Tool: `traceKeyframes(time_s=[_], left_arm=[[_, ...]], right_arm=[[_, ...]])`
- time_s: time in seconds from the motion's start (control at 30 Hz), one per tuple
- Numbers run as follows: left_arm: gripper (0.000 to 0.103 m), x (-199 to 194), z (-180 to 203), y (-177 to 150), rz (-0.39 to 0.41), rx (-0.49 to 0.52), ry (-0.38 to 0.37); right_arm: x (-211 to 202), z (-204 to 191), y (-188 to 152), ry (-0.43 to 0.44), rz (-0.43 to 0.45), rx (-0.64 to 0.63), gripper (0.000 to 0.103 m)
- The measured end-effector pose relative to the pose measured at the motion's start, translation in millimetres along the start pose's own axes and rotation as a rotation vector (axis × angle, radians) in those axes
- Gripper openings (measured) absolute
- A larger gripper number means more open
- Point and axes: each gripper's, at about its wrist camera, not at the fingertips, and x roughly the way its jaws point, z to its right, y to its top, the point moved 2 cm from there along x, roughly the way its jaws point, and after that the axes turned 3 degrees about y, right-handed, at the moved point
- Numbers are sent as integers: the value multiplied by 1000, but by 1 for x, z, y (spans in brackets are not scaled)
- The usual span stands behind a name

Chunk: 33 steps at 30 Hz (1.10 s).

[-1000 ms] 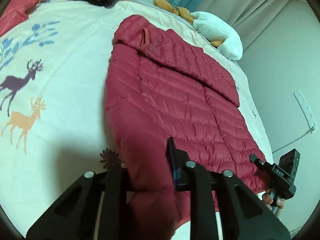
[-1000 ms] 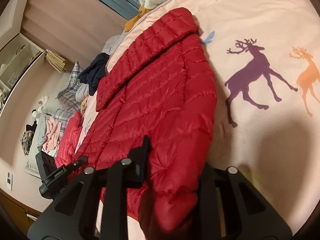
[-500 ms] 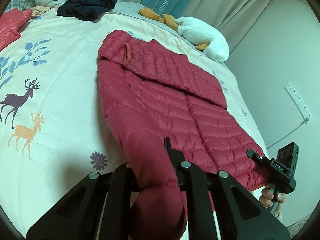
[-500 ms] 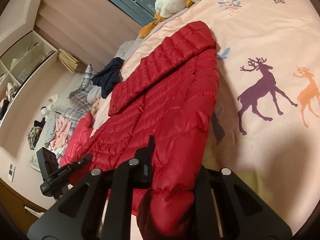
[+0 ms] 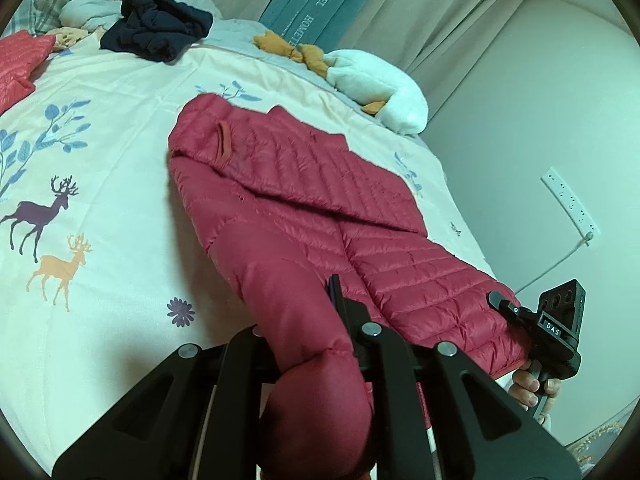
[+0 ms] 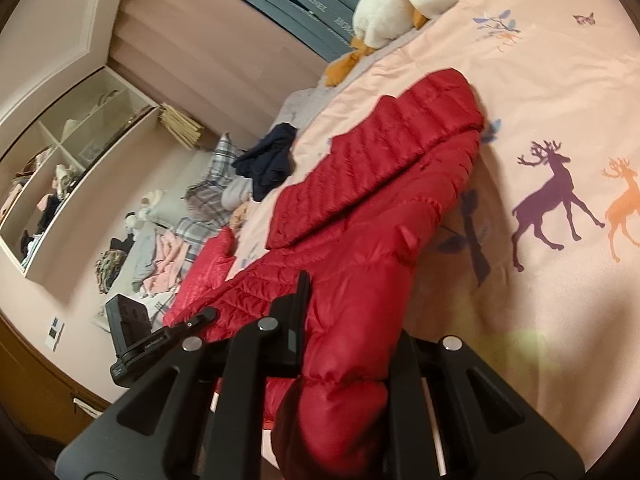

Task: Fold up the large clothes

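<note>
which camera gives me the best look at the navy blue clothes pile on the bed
The left wrist view: the navy pile sits large and unobstructed near the top of the bed. In the right wrist view it is smaller and farther off, beyond the red jacket.

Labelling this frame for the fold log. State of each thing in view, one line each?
red puffer jacket: spread on the bed, one sleeve folded across it, hem corners lifted.
left gripper: shut on the jacket.
right gripper: shut on the jacket.
dark garment: crumpled, unfolded.
white plush toy: lying at the bed's far edge.
bedspread: flat.
</note>
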Motion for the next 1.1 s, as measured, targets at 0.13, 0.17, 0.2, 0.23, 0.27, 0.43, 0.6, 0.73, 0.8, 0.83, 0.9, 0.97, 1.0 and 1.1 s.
traceKeyframes(time_s=[0.13,0.17,0.2,0.23,0.27,0.43,0.6,0.73,0.8,0.83,0.9,0.97,1.0,1.1], left_arm=[[12,-7,3,6,14,9,-12],[12,-9,4,7,17,10,-14],[12,-10,6,9,21,12,-19],[12,-11,5,9,23,14,-21],[12,-12,6,11,26,15,-23],[12,-16,10,16,38,26,-39],[12,-23,13,23,56,34,-47],[12,-26,15,29,68,40,-54],[12,-28,15,31,75,43,-57],[12,-28,15,32,76,44,-58],[12,-29,15,34,81,45,-61],[12,-30,15,36,85,49,-66],[12,-33,15,35,87,51,-67],[12,-36,17,37,95,58,-69]], right_arm=[[-7,-11,2,22,7,-26,12],[-9,-13,2,27,8,-32,12],[-10,-16,3,33,11,-38,12],[-12,-18,2,36,13,-43,12],[-13,-20,2,42,15,-49,12],[-23,-29,5,67,28,-71,12],[-33,-38,6,93,44,-92,12],[-42,-45,6,111,58,-110,12],[-46,-49,6,119,63,-118,12],[-47,-50,6,122,65,-121,12],[-50,-53,5,129,69,-128,12],[-53,-55,4,135,72,-135,12],[-54,-57,4,137,74,-138,12],[-58,-60,3,147,81,-145,12]])
